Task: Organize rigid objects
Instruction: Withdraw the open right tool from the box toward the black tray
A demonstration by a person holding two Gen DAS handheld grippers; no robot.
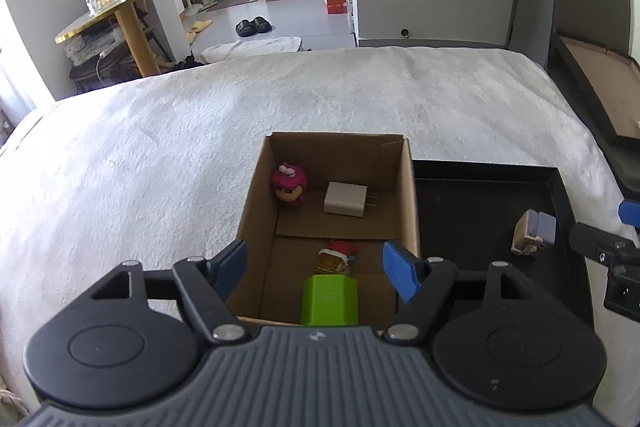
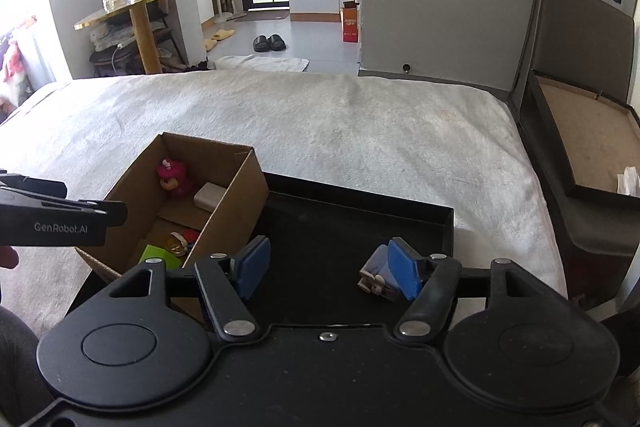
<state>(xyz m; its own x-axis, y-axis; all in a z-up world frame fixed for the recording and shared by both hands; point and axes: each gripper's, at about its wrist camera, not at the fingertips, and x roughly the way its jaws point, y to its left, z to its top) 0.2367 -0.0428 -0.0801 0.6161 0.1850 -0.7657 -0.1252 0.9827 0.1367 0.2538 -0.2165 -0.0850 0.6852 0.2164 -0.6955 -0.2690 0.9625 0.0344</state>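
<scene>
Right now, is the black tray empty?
No. One small toy figure lies in the black tray, beside the right claw's fingertip.

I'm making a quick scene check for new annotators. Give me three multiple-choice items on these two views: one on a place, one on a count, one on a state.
1. Where does the green block lie?
A. in the cardboard box
B. in the black tray
C. on the blanket

2. How many things lie in the box?
A. two
B. four
C. six

3. How is the left gripper?
A. shut on the green block
B. shut on the white charger
C. open, holding nothing

Key:
1 A: it rests on the box floor at the near wall.
2 B: the pink figurine, white charger, small red-capped figure and green block.
3 C: its pads stand apart above the box with nothing between them.
</scene>
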